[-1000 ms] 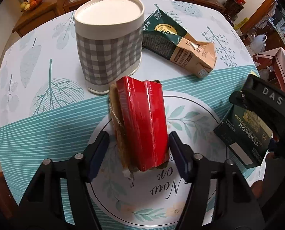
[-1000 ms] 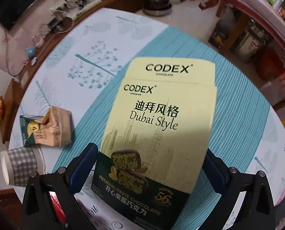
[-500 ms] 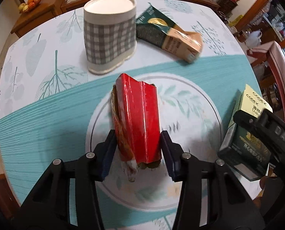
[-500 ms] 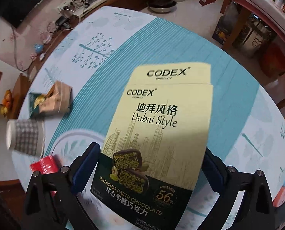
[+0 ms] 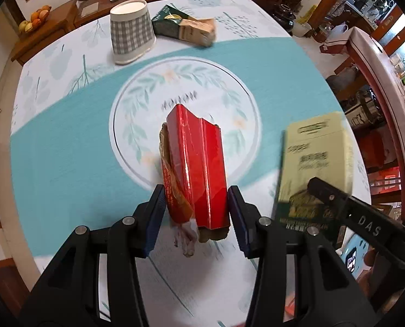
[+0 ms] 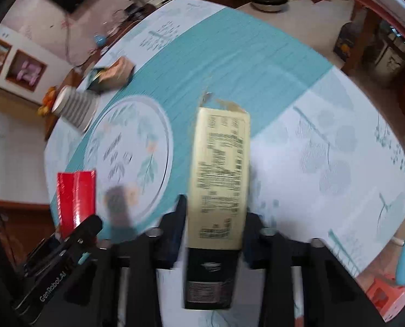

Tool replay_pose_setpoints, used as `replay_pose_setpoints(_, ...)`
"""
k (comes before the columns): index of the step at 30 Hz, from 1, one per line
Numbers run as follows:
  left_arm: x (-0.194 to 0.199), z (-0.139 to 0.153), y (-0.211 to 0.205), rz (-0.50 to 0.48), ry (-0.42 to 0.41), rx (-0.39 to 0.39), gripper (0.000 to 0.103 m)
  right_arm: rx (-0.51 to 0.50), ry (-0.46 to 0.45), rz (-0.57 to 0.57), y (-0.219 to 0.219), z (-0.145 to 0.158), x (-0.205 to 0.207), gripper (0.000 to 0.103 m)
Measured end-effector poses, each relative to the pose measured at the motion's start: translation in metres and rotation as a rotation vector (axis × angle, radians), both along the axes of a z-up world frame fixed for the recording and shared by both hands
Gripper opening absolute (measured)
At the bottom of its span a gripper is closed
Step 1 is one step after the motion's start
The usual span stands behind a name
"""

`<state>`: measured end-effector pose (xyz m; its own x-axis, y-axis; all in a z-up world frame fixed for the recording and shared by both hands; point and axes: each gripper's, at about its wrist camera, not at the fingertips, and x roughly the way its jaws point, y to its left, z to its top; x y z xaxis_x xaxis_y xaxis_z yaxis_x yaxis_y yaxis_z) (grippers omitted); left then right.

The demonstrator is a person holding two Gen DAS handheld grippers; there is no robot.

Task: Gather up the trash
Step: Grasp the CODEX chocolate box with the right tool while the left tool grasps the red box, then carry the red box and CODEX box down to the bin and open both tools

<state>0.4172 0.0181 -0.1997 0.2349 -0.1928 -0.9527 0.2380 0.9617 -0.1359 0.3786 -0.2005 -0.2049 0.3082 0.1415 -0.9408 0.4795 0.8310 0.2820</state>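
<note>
Left wrist view: the left gripper (image 5: 195,212) pinches a crushed red cardboard box (image 5: 198,171), lifted off the round teal-patterned table (image 5: 66,141) for disposal

Right wrist view: the right gripper (image 6: 214,234), jaws closing, grips a pale yellow chocolate box (image 6: 220,179) edgewise above the table

Surface and material findings: packaging, cup, table covering, gripper parts

The red carton (image 5: 199,174) is glossy cardboard with bright highlights, raw brown board showing at its torn end; a crinkled translucent wrapper (image 5: 175,196) clings to its side. The pale yellow chocolate box (image 6: 220,179) is matt printed card, ragged brown at its top edge. The checked cup (image 5: 131,34) looks like matt paper. The tablecloth (image 5: 66,141) is smooth and faintly sheened. The left gripper (image 5: 197,215) is matt black plastic with bright metal screws and blue pads (image 5: 236,212).
</note>
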Motion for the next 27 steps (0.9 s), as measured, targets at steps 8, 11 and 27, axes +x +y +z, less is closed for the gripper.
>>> replay_pose_setpoints(8, -0.070, 0.026, -0.005, 0.033, -0.029, -0.009, 0.043, 0.064, -0.102, 0.063, -0.009, 0.022, -0.080, 0.029)
replay_pose_setpoints(11, -0.096, 0.037, -0.007, 0.048, -0.052, -0.010, 0.043, 0.115, -0.141, 0.080, -0.018, 0.032, -0.109, 0.029)
replay_pose_setpoints(27, -0.285, 0.040, -0.051, 0.124, -0.034, -0.032, 0.043, 0.254, -0.172, 0.210, -0.089, 0.036, -0.277, 0.029)
